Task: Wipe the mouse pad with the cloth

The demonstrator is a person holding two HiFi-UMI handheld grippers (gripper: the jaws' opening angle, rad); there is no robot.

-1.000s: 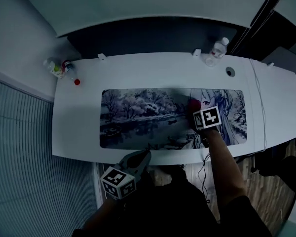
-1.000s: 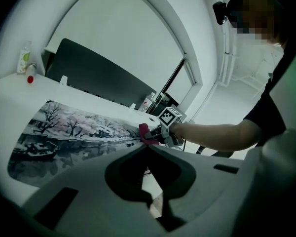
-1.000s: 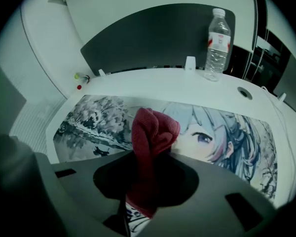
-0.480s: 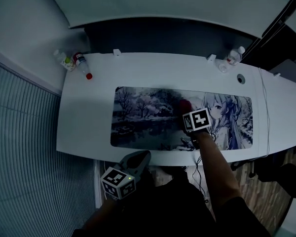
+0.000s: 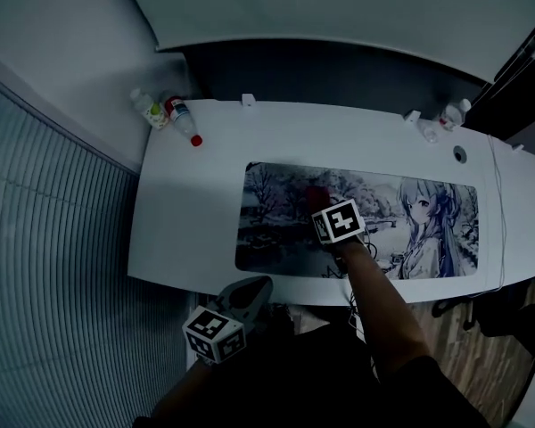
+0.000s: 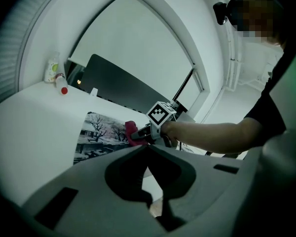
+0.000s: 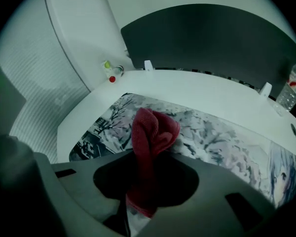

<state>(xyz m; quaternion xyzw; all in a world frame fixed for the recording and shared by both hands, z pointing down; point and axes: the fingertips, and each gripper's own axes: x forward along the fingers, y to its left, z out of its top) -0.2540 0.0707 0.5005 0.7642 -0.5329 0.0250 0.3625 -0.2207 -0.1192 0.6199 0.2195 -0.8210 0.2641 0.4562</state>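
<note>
Below the desk's near edge, at the left: left gripper (image 5: 257,285), jaws pressed together on nothing, clear of the work. Best left parked there, or brought up to pin the left end of the mouse pad (image 5: 272,230) against creep.

Further right, over the snowy-trees part of the mouse pad: right gripper (image 5: 324,205), clamped on the bunched red cloth (image 5: 318,193), its loose end seemingly down on the print. Judged to be mid-wipe. Hold the cloth low enough to drag flat rather than on its tip. Press lightly, and run long overlapping strokes along the pad. Stop short of the pad's edge so as not to curl it. Watch for the cloth slipping out between the jaws.

Underneath, a white desk (image 5: 196,230), smooth and hard. At its back left corner, two small bottles (image 5: 180,119), well apart from the pad. At back right, a clear bottle (image 5: 453,114) and a round cable hole (image 5: 460,154). To the left, a ribbed wall (image 5: 53,283); behind, a dark panel (image 5: 321,65); at lower right, wood floor (image 5: 459,337).
</note>
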